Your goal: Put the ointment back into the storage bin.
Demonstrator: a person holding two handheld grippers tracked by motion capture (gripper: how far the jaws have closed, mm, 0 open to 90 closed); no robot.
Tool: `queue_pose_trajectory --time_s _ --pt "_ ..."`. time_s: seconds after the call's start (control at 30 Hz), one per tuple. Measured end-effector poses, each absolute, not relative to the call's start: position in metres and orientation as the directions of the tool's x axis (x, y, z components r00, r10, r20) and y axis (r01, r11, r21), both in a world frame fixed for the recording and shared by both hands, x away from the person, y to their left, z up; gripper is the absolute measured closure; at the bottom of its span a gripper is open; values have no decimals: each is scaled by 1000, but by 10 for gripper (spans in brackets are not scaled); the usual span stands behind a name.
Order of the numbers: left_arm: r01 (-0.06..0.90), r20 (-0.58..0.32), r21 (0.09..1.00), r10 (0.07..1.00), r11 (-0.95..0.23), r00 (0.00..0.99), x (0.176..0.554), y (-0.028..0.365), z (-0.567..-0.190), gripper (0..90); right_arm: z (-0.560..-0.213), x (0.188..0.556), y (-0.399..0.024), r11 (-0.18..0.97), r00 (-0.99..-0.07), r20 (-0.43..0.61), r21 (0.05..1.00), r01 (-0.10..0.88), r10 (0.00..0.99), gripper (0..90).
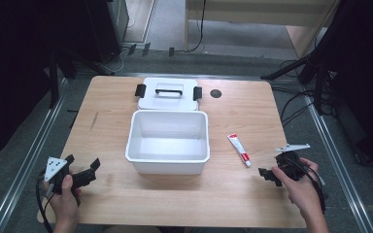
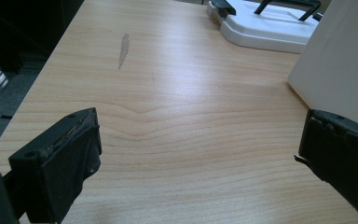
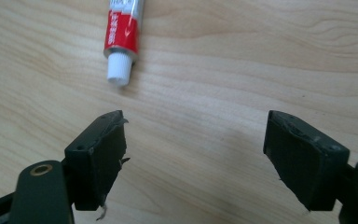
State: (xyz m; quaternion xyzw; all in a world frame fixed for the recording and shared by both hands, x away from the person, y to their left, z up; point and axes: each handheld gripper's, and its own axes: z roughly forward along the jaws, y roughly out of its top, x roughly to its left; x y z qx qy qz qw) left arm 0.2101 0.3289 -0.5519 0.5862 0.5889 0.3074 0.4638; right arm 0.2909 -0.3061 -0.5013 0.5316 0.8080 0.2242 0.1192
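A white box (image 1: 168, 141) stands open and empty at the table's middle; its side wall (image 2: 340, 60) rises at the right of the left gripper view. Behind it lies the white lid (image 1: 168, 93) with a black handle and two black clips, also visible as the lid (image 2: 265, 25). A small red-and-white tube (image 1: 238, 149) lies right of the box, white cap toward me; the tube (image 3: 123, 32) sits just ahead of the right jaws. My left gripper (image 1: 83, 171) is open at the front left. My right gripper (image 1: 268, 174) is open at the front right, near the tube.
A dark round hole (image 1: 216, 93) sits in the table (image 1: 233, 204) near the far right of the lid. A grey scuff mark (image 2: 123, 46) marks the wood at left. Dark stands and cables surround the table on the floor.
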Motion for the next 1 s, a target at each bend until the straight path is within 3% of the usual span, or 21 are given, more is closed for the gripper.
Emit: queue_pose_trajectory --time_s 0.37,0.53,0.83,1.0 --pt "411 -186 903 975 123 117 211 329 -552 0 -493 314 -275 496 -514 15 244 834 858 200" --pt "408 -190 905 974 124 126 211 329 -552 0 -490 325 -264 518 -527 10 173 838 850 178" --pt "410 -197 903 972 129 127 211 330 -552 0 -486 339 -245 537 -539 -25 133 833 842 205" --pt "410 -199 903 972 131 128 211 330 -552 0 -483 351 -238 516 -518 -19 133 846 855 304"
